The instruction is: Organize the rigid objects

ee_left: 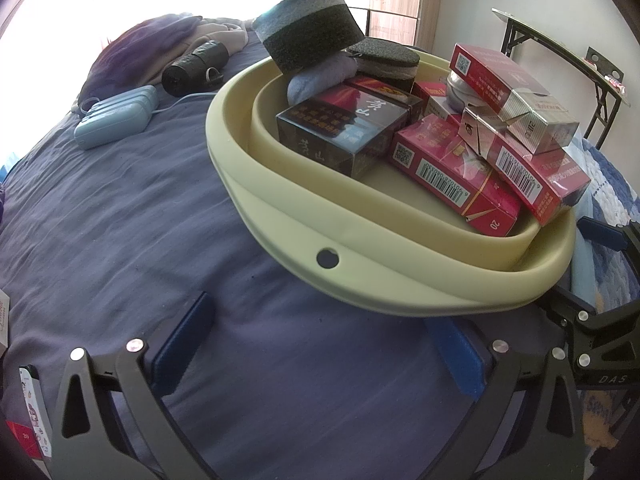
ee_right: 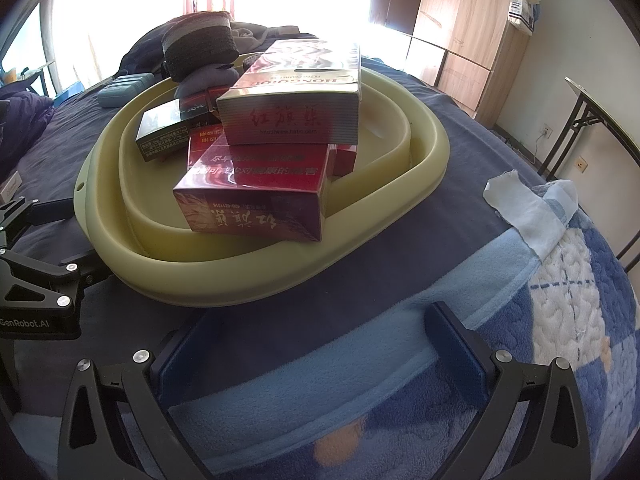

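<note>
A pale yellow-green basin (ee_left: 344, 276) (ee_right: 280, 264) rests on a bed with a dark blue sheet. It holds several cigarette packs: a dark pack (ee_left: 340, 132), red packs (ee_left: 452, 168) (ee_right: 256, 196), and a red-and-silver carton (ee_right: 296, 96) on top. Dark sponge rolls (ee_left: 308, 32) (ee_right: 198, 42) and a grey pouch (ee_left: 320, 78) sit at its far side. My left gripper (ee_left: 320, 352) is open just before the basin's near rim, with nothing between its fingers. My right gripper (ee_right: 316, 344) is open over the blanket, short of the basin, and shows at the right edge (ee_left: 600, 312) of the left wrist view.
A light blue case (ee_left: 116, 120) with a cord and a black roll (ee_left: 194, 66) lie on the sheet beyond the basin. Small boxes (ee_left: 28, 420) sit at the bed's left edge. A blue-and-white blanket (ee_right: 560, 300) covers the right side. A folding table (ee_right: 600, 128) and wardrobe (ee_right: 460, 20) stand nearby.
</note>
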The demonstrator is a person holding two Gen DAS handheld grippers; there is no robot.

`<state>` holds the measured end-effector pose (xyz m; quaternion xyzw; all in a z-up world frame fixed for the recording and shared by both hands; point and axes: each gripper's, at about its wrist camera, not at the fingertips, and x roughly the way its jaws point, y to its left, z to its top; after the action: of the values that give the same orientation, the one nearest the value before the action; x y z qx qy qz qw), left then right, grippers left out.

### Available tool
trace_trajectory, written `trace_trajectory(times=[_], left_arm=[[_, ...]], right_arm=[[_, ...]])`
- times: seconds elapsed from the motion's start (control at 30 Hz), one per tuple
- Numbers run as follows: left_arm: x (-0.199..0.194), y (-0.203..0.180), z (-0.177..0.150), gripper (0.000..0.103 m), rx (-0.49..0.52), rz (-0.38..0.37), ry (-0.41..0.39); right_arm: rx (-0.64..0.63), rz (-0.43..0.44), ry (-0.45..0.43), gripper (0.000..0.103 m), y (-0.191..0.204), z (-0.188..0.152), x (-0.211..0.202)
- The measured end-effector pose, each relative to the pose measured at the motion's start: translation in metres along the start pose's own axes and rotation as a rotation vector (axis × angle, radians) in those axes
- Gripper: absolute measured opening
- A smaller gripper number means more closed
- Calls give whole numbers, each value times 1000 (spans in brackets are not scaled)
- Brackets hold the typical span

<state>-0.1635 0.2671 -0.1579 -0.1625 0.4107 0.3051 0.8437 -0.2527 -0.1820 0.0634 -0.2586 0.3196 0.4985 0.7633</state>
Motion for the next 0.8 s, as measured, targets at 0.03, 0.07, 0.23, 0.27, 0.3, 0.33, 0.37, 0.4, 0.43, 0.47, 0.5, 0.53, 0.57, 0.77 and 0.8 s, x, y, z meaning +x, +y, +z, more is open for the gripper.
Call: trace_trajectory(times=[0.03, 0.07, 0.23, 0.27, 0.3, 0.33, 0.37, 0.4, 0.43, 0.47, 0.5, 0.53, 0.57, 0.77, 0.8], left_arm=[[0, 0, 0, 103, 0, 0, 0], [0, 0, 0, 103, 0, 0, 0], [0, 0, 0, 103, 0, 0, 0], [0, 0, 0, 103, 0, 0, 0], [0, 0, 0, 103, 0, 0, 0], [0, 0, 0, 103, 0, 0, 0], [0, 0, 0, 103, 0, 0, 0], [0, 0, 0, 103, 0, 0, 0], [0, 0, 0, 103, 0, 0, 0], [0, 0, 0, 103, 0, 0, 0], [0, 0, 0, 103, 0, 0, 0], [0, 0, 0, 103, 0, 0, 0], [0, 0, 0, 103, 0, 0, 0], [0, 0, 0, 103, 0, 0, 1], [0, 0, 0, 103, 0, 0, 1]], right_arm=[[0, 0, 0, 103, 0, 0, 0], [0, 0, 0, 103, 0, 0, 0], [0, 0, 0, 103, 0, 0, 0], [0, 0, 0, 103, -2, 0, 0], [0, 0, 0, 103, 0, 0, 0], [0, 0, 0, 103, -1, 0, 0], [0, 0, 0, 103, -1, 0, 0], [0, 1, 0, 103, -1, 0, 0], [0, 0, 0, 103, 0, 0, 0], [0, 0, 0, 103, -1, 0, 0], [0, 1, 0, 103, -2, 0, 0], [0, 0, 0, 103, 0, 0, 0], [0, 0, 0, 103, -2, 0, 0], [0, 1, 0, 103, -2, 0, 0], [0, 0, 0, 103, -1, 0, 0]])
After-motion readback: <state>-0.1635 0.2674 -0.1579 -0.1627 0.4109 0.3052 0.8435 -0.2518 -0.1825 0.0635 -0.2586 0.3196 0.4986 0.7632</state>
